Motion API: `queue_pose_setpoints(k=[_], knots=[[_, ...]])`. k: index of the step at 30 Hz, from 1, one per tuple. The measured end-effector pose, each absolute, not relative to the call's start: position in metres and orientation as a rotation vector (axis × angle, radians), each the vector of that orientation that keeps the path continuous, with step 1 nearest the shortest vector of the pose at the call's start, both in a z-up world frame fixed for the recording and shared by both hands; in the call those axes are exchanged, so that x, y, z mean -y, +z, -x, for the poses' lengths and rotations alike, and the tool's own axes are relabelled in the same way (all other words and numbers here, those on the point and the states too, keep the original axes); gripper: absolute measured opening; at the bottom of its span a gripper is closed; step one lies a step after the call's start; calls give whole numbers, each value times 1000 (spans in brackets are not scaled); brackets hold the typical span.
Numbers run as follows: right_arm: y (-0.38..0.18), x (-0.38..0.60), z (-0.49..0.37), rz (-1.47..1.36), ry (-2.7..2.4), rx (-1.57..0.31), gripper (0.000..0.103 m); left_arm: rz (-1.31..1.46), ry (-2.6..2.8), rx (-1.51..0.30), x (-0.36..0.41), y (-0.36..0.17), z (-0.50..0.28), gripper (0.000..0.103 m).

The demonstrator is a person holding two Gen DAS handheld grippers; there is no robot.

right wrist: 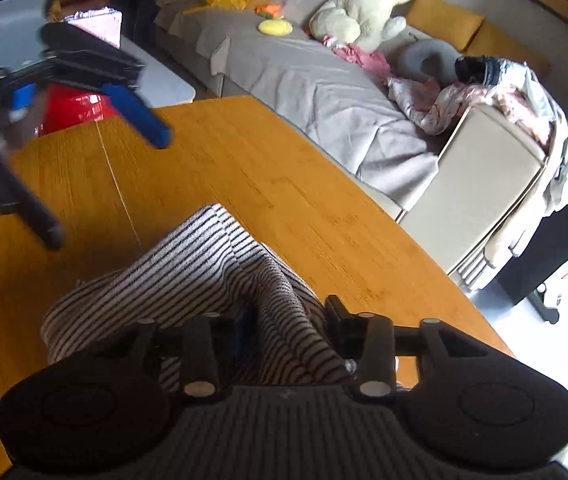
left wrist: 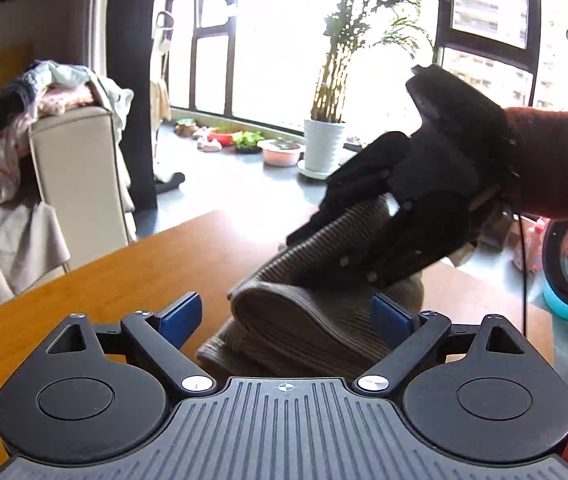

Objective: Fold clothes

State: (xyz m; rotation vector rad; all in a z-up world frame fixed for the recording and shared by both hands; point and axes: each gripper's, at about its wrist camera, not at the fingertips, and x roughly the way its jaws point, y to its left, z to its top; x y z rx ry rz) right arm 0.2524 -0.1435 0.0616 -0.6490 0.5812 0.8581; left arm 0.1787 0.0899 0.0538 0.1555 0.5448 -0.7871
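my left gripper [left wrist: 285,318] is hanging released over the wooden table [left wrist: 116,280], blue pads [left wrist: 180,316] spread wide on either side of the folded edge of the ribbed knit garment [left wrist: 315,320], not touching it as far as i can tell. the garment is lying bunched on the table, beige in the left view, striped grey in the right view. my right gripper [right wrist: 284,328] is clenching a raised fold of that garment [right wrist: 212,264], fabric pinched between the fingers, and is lifting it off the tabletop [right wrist: 284,184]. the left view is showing the right gripper's black body and my red sleeve [left wrist: 555,160] above the cloth. couch [right wrist: 323,92] sitting behind the table.
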Motion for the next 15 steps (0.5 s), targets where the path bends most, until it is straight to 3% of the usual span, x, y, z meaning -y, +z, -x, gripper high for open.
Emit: queue_pose_setpoints(k=[5, 12, 15], knots=[[89, 156, -240, 601, 983, -524, 27, -173, -825, -559, -76, 51, -179, 96], [51, 130, -276, 612, 993, -557, 28, -215, -753, -647, -54, 22, -204, 93], [59, 132, -280, 584, 946, -542, 38, -193, -721, -672, -57, 18, -213, 93]])
